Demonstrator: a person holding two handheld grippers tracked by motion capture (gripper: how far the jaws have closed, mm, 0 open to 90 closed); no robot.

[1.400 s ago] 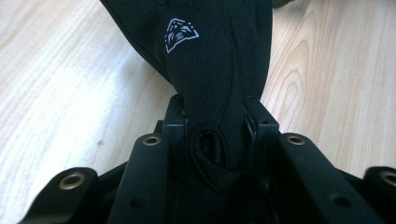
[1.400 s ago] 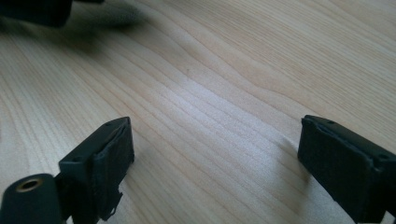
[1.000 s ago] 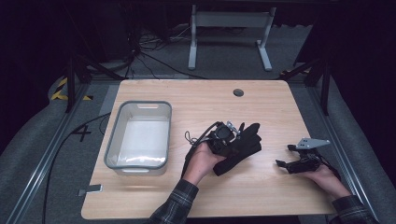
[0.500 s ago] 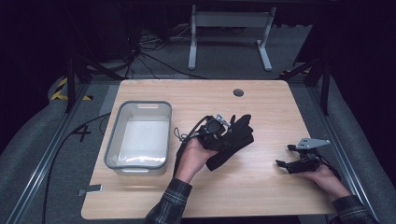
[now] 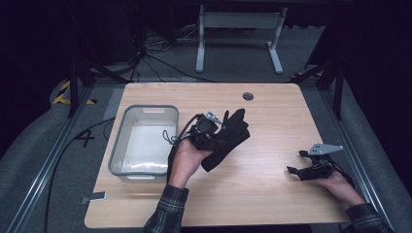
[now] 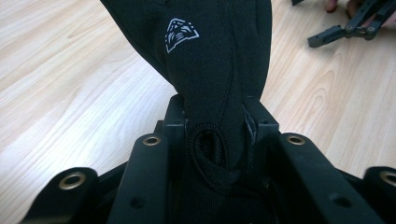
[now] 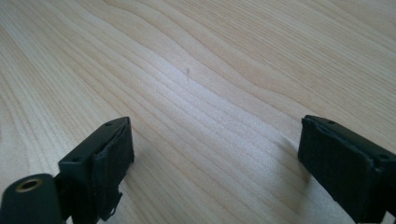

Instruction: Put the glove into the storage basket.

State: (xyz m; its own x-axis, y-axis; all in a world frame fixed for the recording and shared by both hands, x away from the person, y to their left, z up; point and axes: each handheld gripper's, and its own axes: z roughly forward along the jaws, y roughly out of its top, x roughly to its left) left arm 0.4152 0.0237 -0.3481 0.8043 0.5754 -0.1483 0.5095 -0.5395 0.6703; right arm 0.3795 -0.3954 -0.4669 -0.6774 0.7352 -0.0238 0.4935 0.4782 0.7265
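Observation:
A black glove [image 5: 232, 135] with a small white emblem hangs from my left gripper [image 5: 217, 138] over the middle of the wooden table [image 5: 272, 194]. The jaws are shut on the glove's cuff end, and its fingers point up and away. In the left gripper view the glove [image 6: 210, 65] is pinched between the two black jaws of that gripper [image 6: 214, 122], with its hem loop bunched low between them. My right gripper [image 5: 297, 161] rests on the table at the right, open. Bare wood lies between the pads of this gripper [image 7: 215, 154].
A clear plastic bin [image 5: 145, 109] stands on the left part of the table, just left of the hand holding the glove. A round cable hole [image 5: 248, 96] sits near the table's far edge. Dark floor, cables and a metal stand lie beyond.
The left hand has carried the glove leftwards and a little higher, closer to the bin. The right gripper has stayed where it was.

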